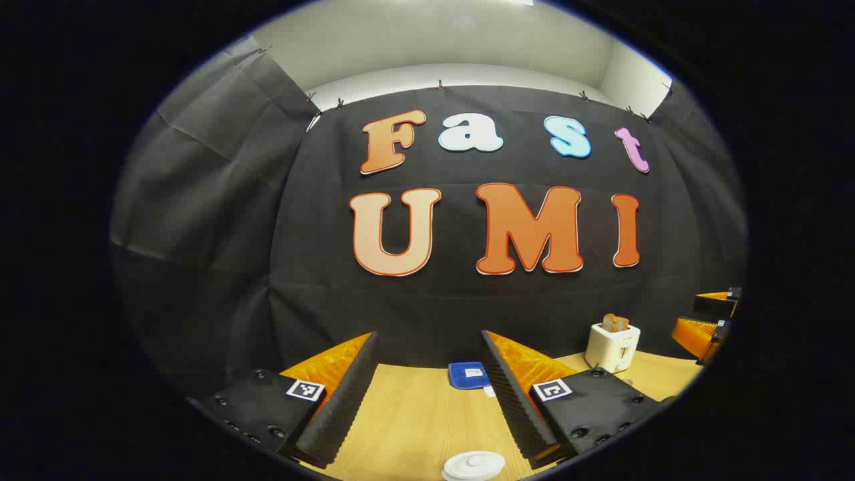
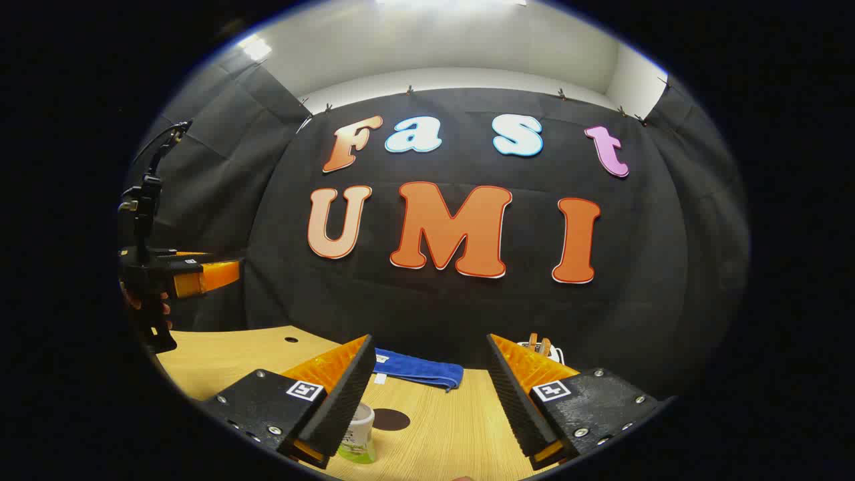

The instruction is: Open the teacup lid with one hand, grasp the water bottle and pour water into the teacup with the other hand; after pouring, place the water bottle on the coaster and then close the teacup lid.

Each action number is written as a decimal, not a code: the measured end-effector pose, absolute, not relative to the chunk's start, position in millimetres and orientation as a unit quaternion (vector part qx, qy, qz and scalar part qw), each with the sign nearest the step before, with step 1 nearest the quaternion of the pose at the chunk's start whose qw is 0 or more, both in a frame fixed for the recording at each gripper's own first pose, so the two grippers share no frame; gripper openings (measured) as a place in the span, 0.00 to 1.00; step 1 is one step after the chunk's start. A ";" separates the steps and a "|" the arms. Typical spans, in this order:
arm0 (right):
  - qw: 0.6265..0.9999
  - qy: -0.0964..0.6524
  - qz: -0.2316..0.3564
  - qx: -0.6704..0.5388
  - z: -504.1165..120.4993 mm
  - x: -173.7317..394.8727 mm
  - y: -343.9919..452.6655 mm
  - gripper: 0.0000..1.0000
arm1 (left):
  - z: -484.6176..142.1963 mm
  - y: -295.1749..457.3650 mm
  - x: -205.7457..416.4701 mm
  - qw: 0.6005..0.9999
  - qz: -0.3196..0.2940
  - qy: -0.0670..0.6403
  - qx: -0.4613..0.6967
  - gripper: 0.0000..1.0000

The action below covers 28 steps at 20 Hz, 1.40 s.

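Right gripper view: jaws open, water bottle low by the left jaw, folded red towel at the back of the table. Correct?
Not quite: the towel is blue, not red, as the right gripper view shows. The rest holds: the right gripper has its jaws open, and the water bottle sits low by the left jaw, with the towel at the back of the table.
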State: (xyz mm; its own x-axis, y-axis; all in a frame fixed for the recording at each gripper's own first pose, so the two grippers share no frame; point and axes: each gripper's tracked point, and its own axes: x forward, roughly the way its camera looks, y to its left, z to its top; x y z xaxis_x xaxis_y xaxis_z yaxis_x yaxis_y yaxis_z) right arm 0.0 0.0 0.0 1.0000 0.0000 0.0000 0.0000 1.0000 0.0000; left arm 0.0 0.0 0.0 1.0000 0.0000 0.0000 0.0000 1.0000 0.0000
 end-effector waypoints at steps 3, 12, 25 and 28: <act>1.000 -0.002 0.001 0.001 -0.3 0.1 -1.9 0.98 | 1.5 -2.7 1.0 1.000 -0.002 -0.001 0.000 0.97; 0.999 0.002 0.026 0.023 -6.2 0.1 5.2 0.98 | -7.6 -13.0 -2.8 1.000 -0.007 0.009 0.000 0.97; 0.998 0.013 0.055 0.029 -27.5 -3.0 17.2 0.98 | -45.8 -32.8 -4.7 0.999 -0.032 0.032 0.025 0.96; 0.997 0.022 0.063 0.030 -38.6 -3.6 22.4 0.98 | -67.1 -40.5 -6.1 0.997 -0.049 0.047 0.036 0.97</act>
State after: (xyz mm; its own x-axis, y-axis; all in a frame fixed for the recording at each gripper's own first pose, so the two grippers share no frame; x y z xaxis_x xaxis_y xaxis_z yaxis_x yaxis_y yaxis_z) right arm -3.6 22.4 -38.6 0.9910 0.1275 -0.0396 -0.1249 0.9902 0.0631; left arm -6.1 -40.5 -67.1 0.9908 -0.0951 -0.0966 0.1018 0.9925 0.0670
